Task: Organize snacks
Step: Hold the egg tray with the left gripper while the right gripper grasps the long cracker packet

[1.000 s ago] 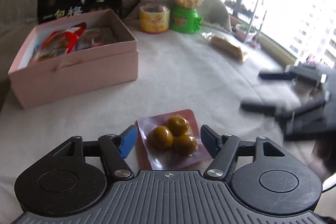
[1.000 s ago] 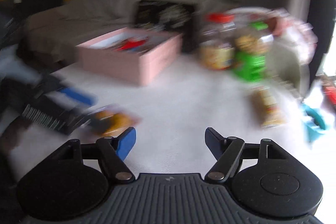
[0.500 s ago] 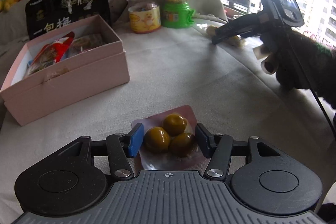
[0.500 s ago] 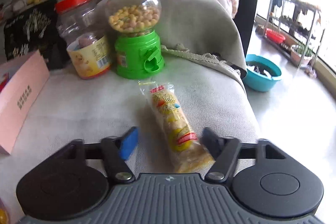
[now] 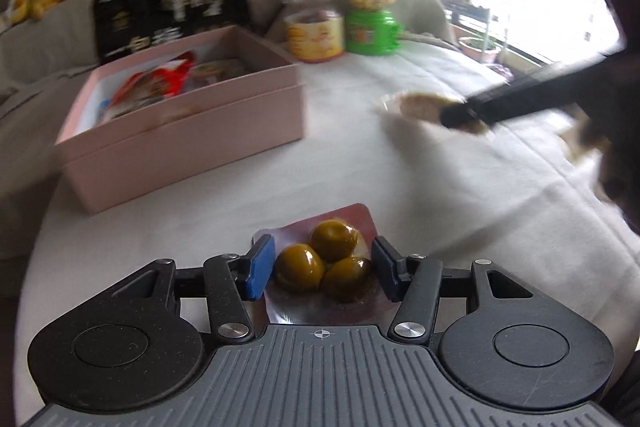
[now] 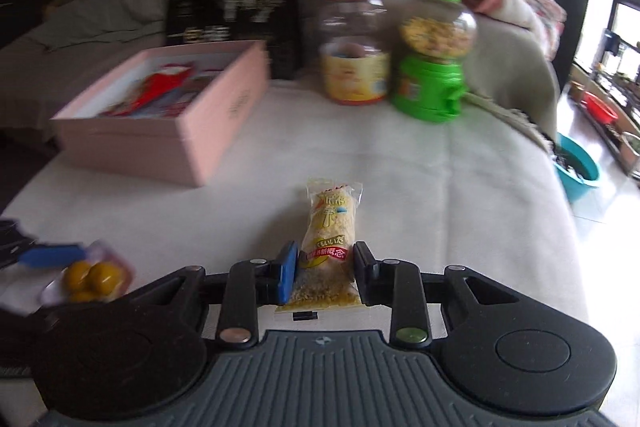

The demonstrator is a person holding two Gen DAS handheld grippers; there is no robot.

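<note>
White-covered table point(image 6: 460, 187), snacks spread across it. Right gripper point(image 6: 325, 273) clenched on a long clear-wrapped cracker bar point(image 6: 330, 227); both pads press the packet's sides near its lower half, the printed end pointing away toward the jars. Packet appears to rest on the cloth, though contact is hard to judge. Left gripper point(image 5: 323, 269) straddles a flat pouch of three glossy olive-brown balls point(image 5: 324, 259); blue pad sits right against the pouch's left edge, dark pad against its right edge, and the pouch looks pinched between them, lying low over the cloth. In the right wrist view the same pouch shows at lower left, blurred, with the left gripper's blue finger beside it. Pink open box point(image 5: 192, 131) stands on the far left of the table, holding a red packet point(image 5: 160, 83) and other wrappers; well apart from both grippers. Behind it a black printed bag point(image 6: 234, 15) stands upright. To the right of the bag, a red-lidded clear jar point(image 6: 354, 43) and a green candy dispenser point(image 6: 434, 55) stand just beside each other. Teal basin point(image 6: 580, 171) on the floor at right.
</note>
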